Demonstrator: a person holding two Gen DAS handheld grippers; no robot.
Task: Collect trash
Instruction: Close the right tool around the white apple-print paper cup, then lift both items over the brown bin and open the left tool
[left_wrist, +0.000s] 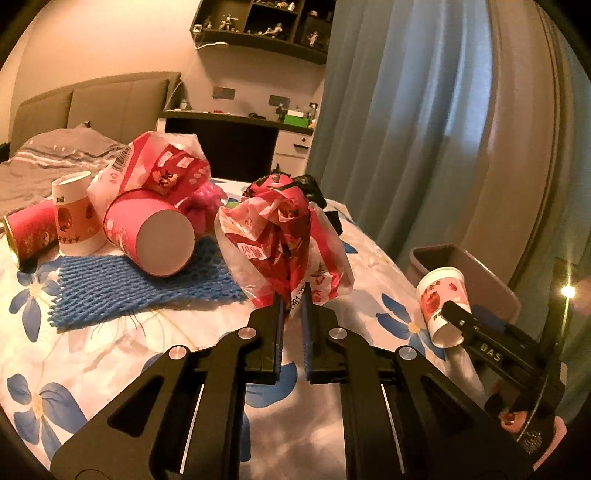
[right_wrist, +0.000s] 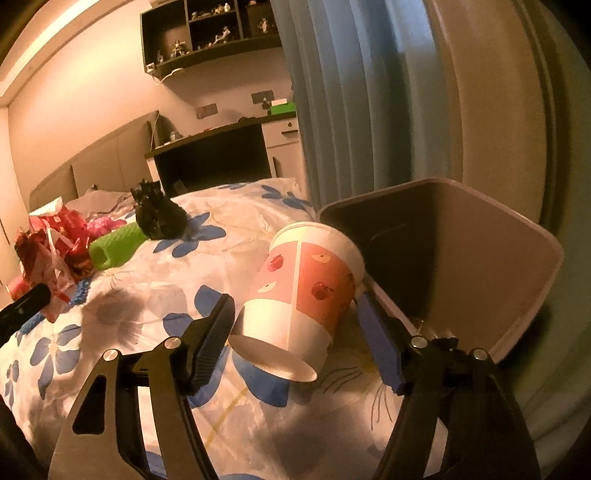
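My left gripper (left_wrist: 293, 306) is shut on a crumpled red and white plastic bag (left_wrist: 282, 240) and holds it above the flowered bedspread (left_wrist: 129, 350). My right gripper (right_wrist: 295, 314) is open, its fingers (right_wrist: 216, 332) on either side of a pink and white paper cup (right_wrist: 303, 295) that lies tilted between them, by the rim of a grey trash bin (right_wrist: 461, 266). The same cup (left_wrist: 441, 299) and bin (left_wrist: 465, 269) show at the right of the left wrist view. The held bag also shows in the right wrist view (right_wrist: 51, 251).
A pink tub (left_wrist: 151, 232), another paper cup (left_wrist: 75, 214), a red can (left_wrist: 27, 234), a second red bag (left_wrist: 155, 166) and a blue foam net (left_wrist: 140, 280) lie on the bed. A green foam tube (right_wrist: 116, 245) and a black bag (right_wrist: 159, 214) lie further back. Blue curtains (right_wrist: 351, 92) hang behind the bin.
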